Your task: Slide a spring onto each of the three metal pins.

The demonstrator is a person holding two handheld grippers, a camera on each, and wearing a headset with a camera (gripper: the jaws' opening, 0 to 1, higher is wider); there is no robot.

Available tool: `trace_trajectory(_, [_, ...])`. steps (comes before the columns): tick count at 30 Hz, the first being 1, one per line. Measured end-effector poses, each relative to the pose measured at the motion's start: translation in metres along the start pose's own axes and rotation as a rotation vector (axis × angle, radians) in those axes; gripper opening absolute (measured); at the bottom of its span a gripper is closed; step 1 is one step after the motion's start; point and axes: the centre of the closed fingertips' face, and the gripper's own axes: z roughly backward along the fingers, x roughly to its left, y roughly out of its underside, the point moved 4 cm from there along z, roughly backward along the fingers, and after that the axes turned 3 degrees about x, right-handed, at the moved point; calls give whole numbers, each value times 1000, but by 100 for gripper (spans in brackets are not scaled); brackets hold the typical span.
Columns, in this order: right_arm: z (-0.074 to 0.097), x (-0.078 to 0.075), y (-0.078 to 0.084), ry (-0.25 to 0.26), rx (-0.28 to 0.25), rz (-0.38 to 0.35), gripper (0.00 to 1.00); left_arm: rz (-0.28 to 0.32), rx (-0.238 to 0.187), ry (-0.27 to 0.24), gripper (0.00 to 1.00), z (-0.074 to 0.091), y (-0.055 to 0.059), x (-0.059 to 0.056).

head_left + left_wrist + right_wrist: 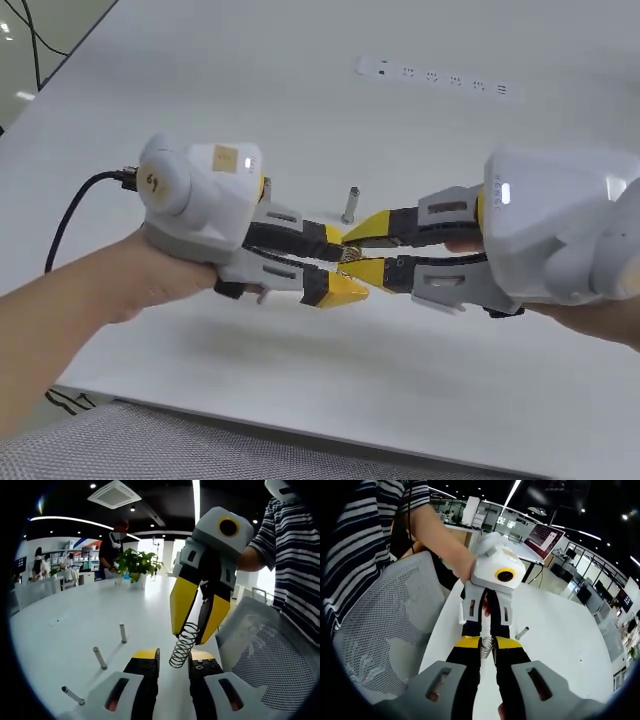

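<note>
A white table [300, 100] fills the scene, with a grey mesh chair [385, 625] at its near edge. Above the near part of the table the two grippers meet tip to tip, each held in a hand. The left gripper [174, 656] comes in from the left with its jaws standing apart. The right gripper [487, 642] comes in from the right with its jaws pressed onto the spring.

A white power strip [440, 78] lies flat at the far right of the table.

Three metal pins stand upright on the table, apart from one another: a far pin [122, 632], a middle pin [100, 657] and a near pin [73, 695].

The spring [182, 645] is in the air between the grippers, well clear of the pins. Its upper end is pinched by the right gripper's yellow tips. Its free lower end hangs in the gap between the left gripper's jaws, with space showing on one side.
</note>
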Motion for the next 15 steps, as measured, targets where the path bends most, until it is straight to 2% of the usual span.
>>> trace_trajectory(7, [3,-6,0,32,-7,-17,11,16,13,-40,31,6,5,5])
trace_trajectory(15, [5,-11,1,59,-8,-29,11,29,14,-81,38,17,8,11])
